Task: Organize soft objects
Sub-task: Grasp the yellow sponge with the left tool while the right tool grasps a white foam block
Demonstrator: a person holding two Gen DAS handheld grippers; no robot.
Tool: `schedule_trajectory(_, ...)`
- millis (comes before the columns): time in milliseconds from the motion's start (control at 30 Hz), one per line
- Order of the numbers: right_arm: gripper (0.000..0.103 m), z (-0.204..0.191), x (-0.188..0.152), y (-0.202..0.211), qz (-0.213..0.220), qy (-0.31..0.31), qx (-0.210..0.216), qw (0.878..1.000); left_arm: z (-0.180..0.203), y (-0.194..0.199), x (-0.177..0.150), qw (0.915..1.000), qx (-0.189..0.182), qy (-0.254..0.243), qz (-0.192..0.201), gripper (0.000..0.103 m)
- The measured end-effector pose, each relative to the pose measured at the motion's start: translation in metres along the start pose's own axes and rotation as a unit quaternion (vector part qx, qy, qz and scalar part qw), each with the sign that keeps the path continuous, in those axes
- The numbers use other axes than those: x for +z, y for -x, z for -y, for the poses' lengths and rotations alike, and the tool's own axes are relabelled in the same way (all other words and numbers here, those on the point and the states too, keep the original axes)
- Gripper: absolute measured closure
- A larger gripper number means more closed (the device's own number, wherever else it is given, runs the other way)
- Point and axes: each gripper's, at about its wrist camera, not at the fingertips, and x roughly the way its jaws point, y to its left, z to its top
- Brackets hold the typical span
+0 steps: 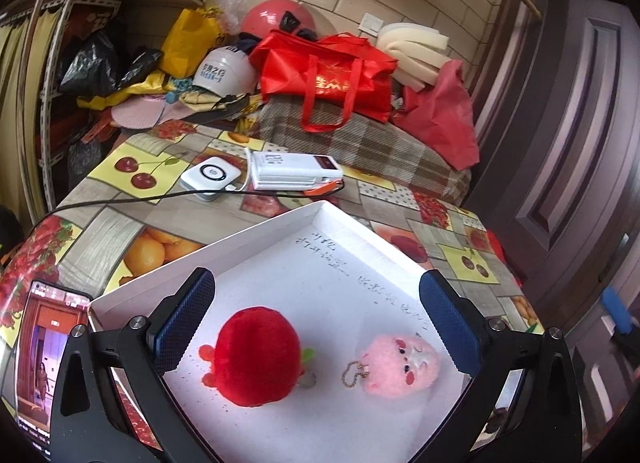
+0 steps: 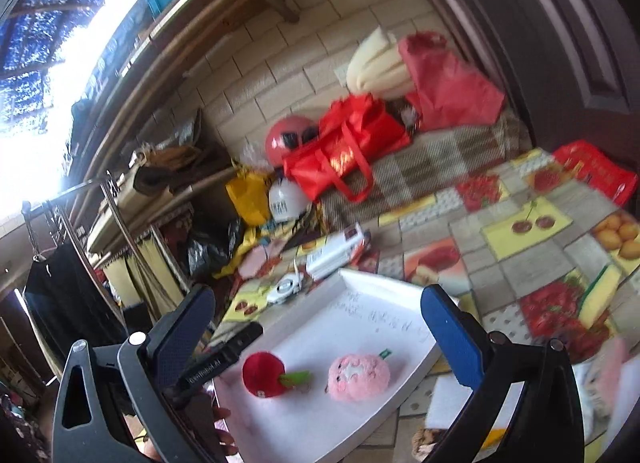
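White tray [image 1: 224,247] holds two plush toys: red [image 1: 258,355], pink [image 1: 398,365].

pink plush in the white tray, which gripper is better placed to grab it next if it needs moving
Left, probably. The left gripper hangs open right over the white tray, the pink plush near its fingertips. The right gripper is open too but looks farther back.

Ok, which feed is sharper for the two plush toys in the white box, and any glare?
Left wrist view: sharp, red plush and pink plush evenly lit in the white box. Right wrist view: motion-blurred, window blown out upper left.
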Motion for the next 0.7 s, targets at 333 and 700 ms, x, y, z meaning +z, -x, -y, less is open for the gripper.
schedule_trajectory(333, 0.000, 0.043, 0.011, 0.063, 0.053, 0.014, -0.047, 0.997, 0.051, 0.014, -0.011, 0.9904, -0.092, -0.103, 0.003, 0.000)
schedule_trajectory(700, 0.000, 0.118, -0.008, 0.123, 0.024, 0.033, -0.190, 0.981, 0.190, 0.017, -0.129, 0.8613, -0.298, -0.350, -0.217, 0.001)
